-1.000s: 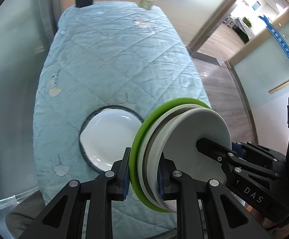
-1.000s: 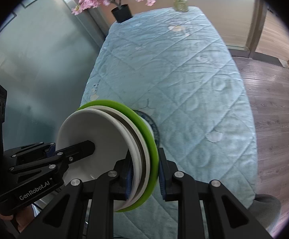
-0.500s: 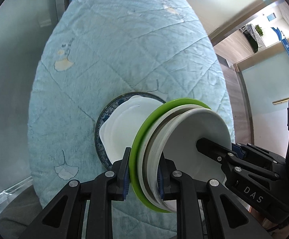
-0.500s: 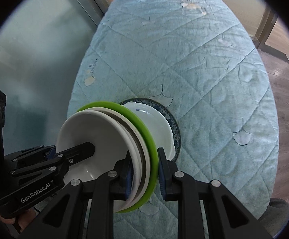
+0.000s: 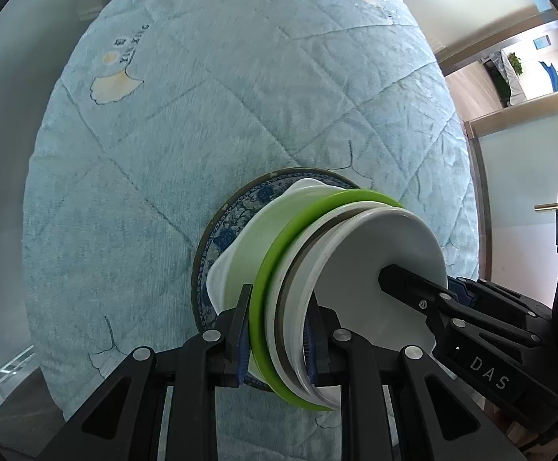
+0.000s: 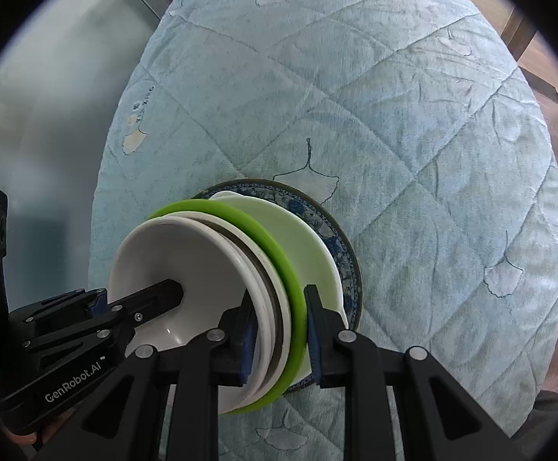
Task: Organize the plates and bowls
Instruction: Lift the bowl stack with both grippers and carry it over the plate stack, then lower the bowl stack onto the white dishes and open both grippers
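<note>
since a second ago both tools are coming down with the dish stack; the blue-patterned plate on the counter is now right under it, filling far more of both views. the flowers at the counter's far end are out of both frames. left tool is clamping one edge of the stack, pads pressing on the green plate and the white dishes behind it. right tool is clamping the opposite edge the same way. both are pointing steeply down at the counter. the stack is sitting on edge between them, just over the white dish lying in the blue-patterned plate; can't tell if they're touching.
</note>
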A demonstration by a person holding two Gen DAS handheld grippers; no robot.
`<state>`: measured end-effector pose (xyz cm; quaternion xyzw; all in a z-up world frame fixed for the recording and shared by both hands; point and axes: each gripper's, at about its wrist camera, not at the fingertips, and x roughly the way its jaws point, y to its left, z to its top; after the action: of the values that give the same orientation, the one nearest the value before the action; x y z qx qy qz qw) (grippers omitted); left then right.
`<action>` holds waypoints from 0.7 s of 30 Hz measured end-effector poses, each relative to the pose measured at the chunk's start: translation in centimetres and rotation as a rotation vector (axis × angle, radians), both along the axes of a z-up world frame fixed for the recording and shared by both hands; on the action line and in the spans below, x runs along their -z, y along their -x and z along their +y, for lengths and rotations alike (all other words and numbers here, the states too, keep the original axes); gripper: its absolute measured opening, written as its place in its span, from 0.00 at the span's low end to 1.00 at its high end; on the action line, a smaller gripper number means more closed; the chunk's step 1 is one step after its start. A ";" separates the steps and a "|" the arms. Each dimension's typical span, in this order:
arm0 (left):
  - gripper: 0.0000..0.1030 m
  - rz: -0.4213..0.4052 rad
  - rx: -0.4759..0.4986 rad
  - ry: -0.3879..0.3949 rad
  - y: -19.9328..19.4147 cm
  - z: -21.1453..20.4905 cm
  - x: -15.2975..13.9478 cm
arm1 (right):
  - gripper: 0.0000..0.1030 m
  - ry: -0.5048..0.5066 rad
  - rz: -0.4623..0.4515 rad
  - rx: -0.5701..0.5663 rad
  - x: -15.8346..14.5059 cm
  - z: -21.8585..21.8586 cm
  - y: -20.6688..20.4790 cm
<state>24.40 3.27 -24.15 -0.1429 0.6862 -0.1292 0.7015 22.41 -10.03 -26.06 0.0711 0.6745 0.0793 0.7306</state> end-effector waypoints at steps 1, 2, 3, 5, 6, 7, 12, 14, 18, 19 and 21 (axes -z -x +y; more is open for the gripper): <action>0.18 0.001 0.001 -0.002 -0.1 -0.1 0.2 | 0.21 0.000 0.005 0.001 0.3 0.0 -0.1; 0.18 -0.001 0.003 -0.004 -0.2 -0.2 0.3 | 0.21 0.001 0.005 0.000 0.4 -0.1 -0.2; 0.18 -0.002 0.003 -0.006 -0.3 -0.4 0.3 | 0.21 0.004 0.001 -0.001 0.4 -0.1 -0.3; 0.17 0.001 -0.004 -0.004 -0.5 -0.5 0.4 | 0.22 0.003 0.001 0.002 0.6 -0.3 -0.5; 0.18 0.003 -0.005 -0.006 -0.5 -0.6 0.4 | 0.22 0.001 0.002 0.002 0.6 -0.4 -0.6; 0.18 0.006 -0.006 -0.007 -0.4 -0.7 0.4 | 0.22 0.000 0.003 0.002 0.6 -0.4 -0.6; 0.18 0.013 -0.009 -0.013 -0.4 -0.8 0.3 | 0.22 -0.009 0.009 0.011 0.6 -0.5 -0.4; 0.18 0.016 -0.010 -0.015 -0.5 -1.0 0.4 | 0.22 -0.012 0.011 0.016 0.6 -0.6 -0.4; 0.18 0.022 -0.016 -0.012 -0.5 -0.7 0.4 | 0.23 -0.017 0.014 0.027 0.6 -0.8 -0.3; 0.19 0.026 -0.023 -0.007 -0.5 -0.5 0.5 | 0.23 -0.018 0.015 0.032 0.6 -0.9 -0.3; 0.18 0.030 -0.025 -0.002 -0.4 -0.3 0.5 | 0.23 -0.020 0.018 0.037 0.6 -0.8 -0.3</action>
<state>24.84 2.94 -24.61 -0.1525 0.6949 -0.1177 0.6929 22.73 -10.84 -26.67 0.0915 0.6789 0.0719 0.7250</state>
